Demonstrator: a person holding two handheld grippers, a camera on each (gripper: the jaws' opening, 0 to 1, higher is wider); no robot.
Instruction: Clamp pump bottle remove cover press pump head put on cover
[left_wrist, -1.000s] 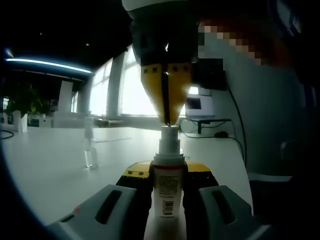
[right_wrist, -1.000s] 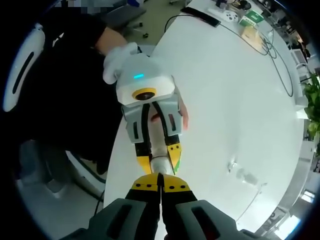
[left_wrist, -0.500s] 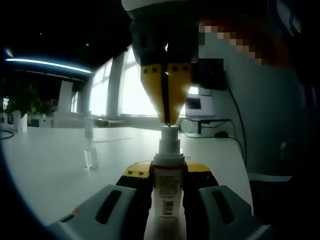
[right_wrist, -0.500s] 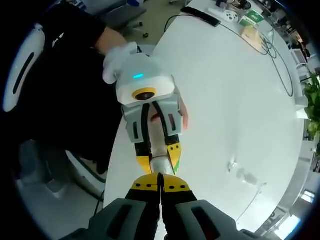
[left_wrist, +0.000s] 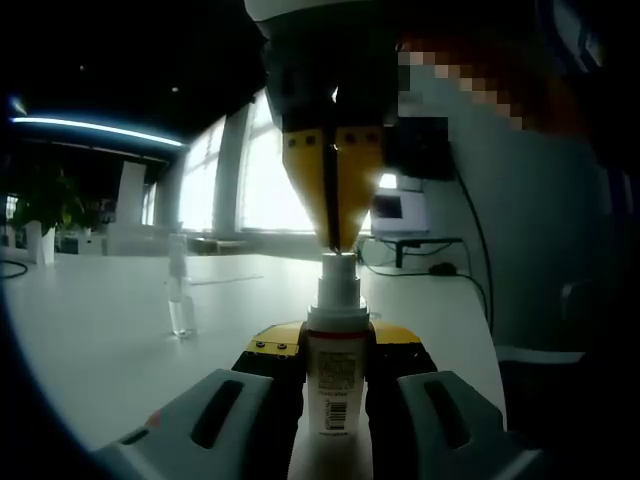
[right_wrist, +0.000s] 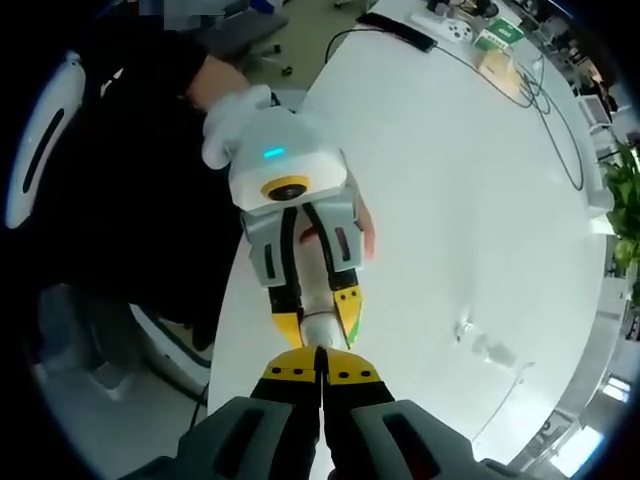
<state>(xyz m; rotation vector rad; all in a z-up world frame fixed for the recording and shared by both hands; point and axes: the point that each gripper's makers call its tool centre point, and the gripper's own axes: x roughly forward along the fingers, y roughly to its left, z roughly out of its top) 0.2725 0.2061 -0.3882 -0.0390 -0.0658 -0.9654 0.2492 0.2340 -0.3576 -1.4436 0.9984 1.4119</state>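
Bottle: the pump bottle stands on the white table, squeezed between the left gripper jaws.
Right gripper: jaws together, tips on the pump head.
Cover: clear, off, standing well apart.
Left to do: finish pressing, then put the cover on.

i count one pump bottle, one clear cover standing apart on one white table, and two grippers: the left gripper and the right gripper. in the right gripper view i count two dark cables and one green plant.
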